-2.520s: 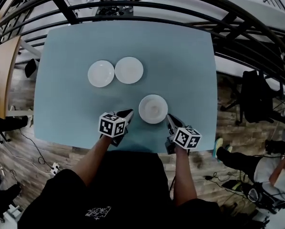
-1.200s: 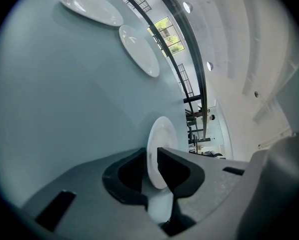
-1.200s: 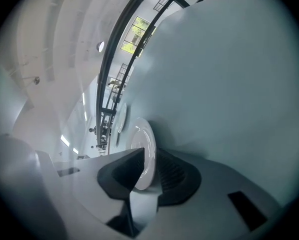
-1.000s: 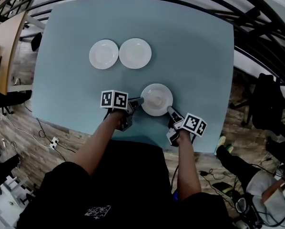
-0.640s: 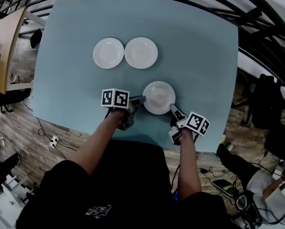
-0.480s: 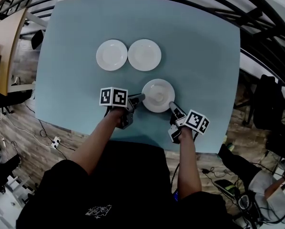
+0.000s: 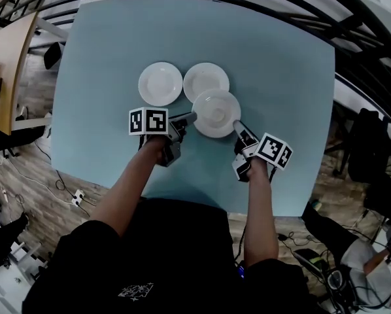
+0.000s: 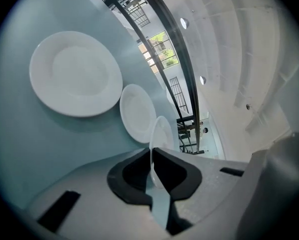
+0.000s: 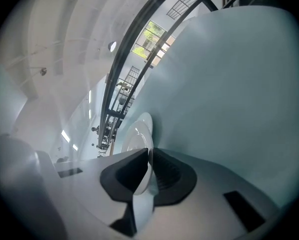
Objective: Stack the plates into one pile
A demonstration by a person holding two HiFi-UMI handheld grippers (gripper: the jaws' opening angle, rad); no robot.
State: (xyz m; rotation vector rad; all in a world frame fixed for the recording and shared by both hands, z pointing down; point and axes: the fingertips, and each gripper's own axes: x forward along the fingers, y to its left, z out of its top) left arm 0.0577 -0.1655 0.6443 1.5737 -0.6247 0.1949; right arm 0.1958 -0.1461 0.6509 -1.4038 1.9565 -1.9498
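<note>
Three white plates are in view over a pale blue table (image 7: 280, 57). Two lie side by side: the left plate (image 7: 160, 84) (image 8: 74, 74) and the right plate (image 7: 204, 78) (image 8: 137, 111). The third plate (image 7: 216, 113) is held between both grippers, and in the head view it overlaps the right plate's near rim. My left gripper (image 7: 190, 118) (image 8: 152, 156) is shut on the third plate's left rim, which shows edge-on (image 8: 161, 134) between its pads. My right gripper (image 7: 238, 128) (image 9: 148, 159) is shut on its right rim (image 9: 137, 139).
A dark curved railing (image 7: 352, 38) runs round the table's far and right sides. A wooden desk (image 7: 9, 51) stands at the left over wood flooring. A person (image 7: 378, 273) sits on the floor at the lower right. The table's near edge (image 7: 182, 201) is just ahead of my body.
Both grippers, shut on the third plate, have carried it away from the table's near edge toward the two lying plates. It now overlaps the right one.
</note>
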